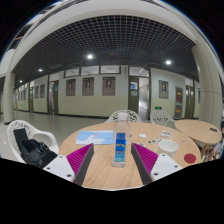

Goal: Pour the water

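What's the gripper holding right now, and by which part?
Nothing. The gripper is open; the water bottle stands on the table between its fingers, with gaps on both sides.

The water bottle (120,151) between the fingers of the hand-held gripper (114,160) is too small to tell its label or water level, or whether the pads (82,158) touch it. Right of the fingers, small items on the table (100,172), a white bowl-like thing (168,146) and a red object (190,158), cannot be identified.
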Demonstrator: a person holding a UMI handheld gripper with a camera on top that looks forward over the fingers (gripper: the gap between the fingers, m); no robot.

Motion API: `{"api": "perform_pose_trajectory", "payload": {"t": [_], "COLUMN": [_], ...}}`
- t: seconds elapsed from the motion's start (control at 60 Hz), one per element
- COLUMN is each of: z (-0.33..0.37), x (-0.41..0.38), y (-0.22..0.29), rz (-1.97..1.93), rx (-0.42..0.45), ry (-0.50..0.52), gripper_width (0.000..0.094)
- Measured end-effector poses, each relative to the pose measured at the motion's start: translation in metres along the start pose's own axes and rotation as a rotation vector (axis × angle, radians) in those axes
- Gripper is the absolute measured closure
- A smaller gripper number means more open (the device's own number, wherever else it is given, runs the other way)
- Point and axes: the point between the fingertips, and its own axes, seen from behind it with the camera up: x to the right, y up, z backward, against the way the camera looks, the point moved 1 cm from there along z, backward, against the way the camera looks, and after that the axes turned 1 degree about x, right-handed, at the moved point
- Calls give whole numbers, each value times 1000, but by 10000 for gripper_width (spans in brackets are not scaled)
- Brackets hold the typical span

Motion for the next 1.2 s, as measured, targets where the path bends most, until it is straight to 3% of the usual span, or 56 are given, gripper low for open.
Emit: {"api": "perform_pose_trajectory", "payload": {"t": [0.217,0.35,0.417,0.667,0.8,0.967,1.2], "z": [-119,-163,-172,-175,-171,-128,-116], "x": [34,36,34,46,48,54,96], "y": [-22,-32,-41,-41,-14,48,45], "rz": [10,-14,-15,-122,-466,-1086,-1721], "rx": [-30,-47,-72,-39,-13,91,120], "ry": [-52,-26,-9,-34,-2,167,233], "gripper_width": [136,180,461,600,614,616,609]}}
